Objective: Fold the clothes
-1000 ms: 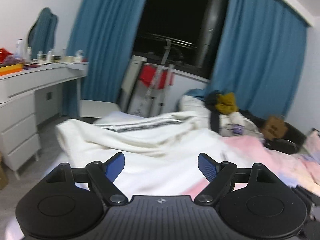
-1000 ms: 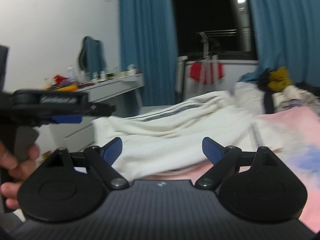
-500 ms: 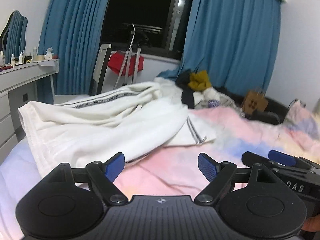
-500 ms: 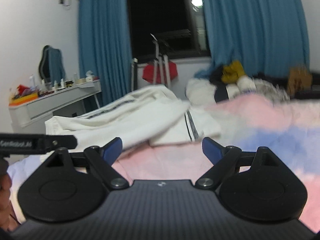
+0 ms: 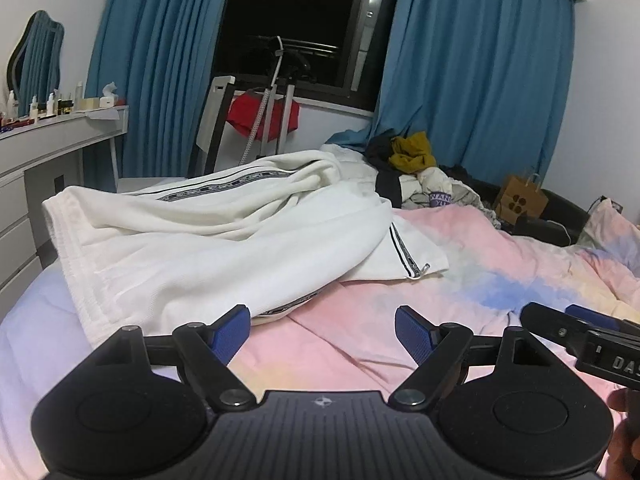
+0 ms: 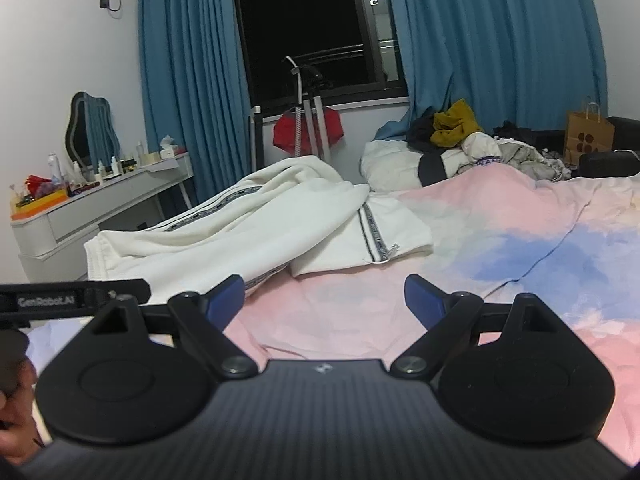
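1. Left gripper [image 5: 322, 330]: jaws spread wide, nothing between them, hovering over the pink bedspread [image 5: 460, 276]. White trousers [image 5: 208, 248] ahead and left of it, rumpled, waistband toward the near-left corner of the bed. Risk: closing on the nearest bulge likely pinches several layers at once, so the piece lifts as a wad instead of a flat panel.
2. Striped side tape [image 5: 404, 254] and cuff ahead, slightly right of the left fingers. Legs overlapped and twisted; probable misaligned fold if not straightened first.
3. Bedspread soft and wrinkled right under both tools. Low approach could grab bedding along with the garment and drag it.
4. Right gripper [image 6: 324, 298]: jaws also fully apart, empty. Trousers [image 6: 256, 232] ahead and left, well apart from its fingertips. Long reach across means possible collision with the left tool, visible at its left edge.
5. Clothes pile [image 6: 460, 136] far ahead, right of centre. Sweeping the trousers forward risks mixing them in.
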{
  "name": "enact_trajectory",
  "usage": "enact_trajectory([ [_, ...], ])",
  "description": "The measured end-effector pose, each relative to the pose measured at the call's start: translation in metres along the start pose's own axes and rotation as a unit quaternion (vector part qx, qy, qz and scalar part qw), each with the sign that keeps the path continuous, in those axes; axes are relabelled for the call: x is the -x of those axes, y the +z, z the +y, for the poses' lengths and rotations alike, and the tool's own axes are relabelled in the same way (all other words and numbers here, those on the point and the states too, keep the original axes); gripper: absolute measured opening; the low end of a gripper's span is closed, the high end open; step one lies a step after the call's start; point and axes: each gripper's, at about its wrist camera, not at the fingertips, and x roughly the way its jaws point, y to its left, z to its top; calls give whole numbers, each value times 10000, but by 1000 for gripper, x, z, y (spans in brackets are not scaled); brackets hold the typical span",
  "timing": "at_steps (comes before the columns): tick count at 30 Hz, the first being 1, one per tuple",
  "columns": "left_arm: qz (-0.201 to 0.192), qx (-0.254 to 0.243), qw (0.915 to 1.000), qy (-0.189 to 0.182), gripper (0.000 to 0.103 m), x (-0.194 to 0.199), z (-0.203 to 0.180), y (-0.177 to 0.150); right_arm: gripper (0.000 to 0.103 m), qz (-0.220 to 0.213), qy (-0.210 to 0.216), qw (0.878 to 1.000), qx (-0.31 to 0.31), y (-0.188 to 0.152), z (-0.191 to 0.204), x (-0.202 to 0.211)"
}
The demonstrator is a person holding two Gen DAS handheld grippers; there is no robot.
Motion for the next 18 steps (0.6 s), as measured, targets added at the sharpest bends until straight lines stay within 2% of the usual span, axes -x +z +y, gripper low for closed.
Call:
enact_trajectory([
  [3, 145, -273, 9995, -108, 75, -22, -8, 15, 88, 48, -110, 9999, -123, 1, -3, 4],
  [8, 259, -576, 9976, -276, 74, -84, -25, 50, 88, -24, -251, 9994, -220, 3, -12, 3],
  [13, 228, -988, 9946, -232, 73, -182, -50, 78, 88, 39, -603, 9981, -130, 4, -32, -13],
  [18, 216, -1498, 9885, -64, 70, -279, -88, 101, 88, 236, -914, 9944, -483, 1, -65, -44],
])
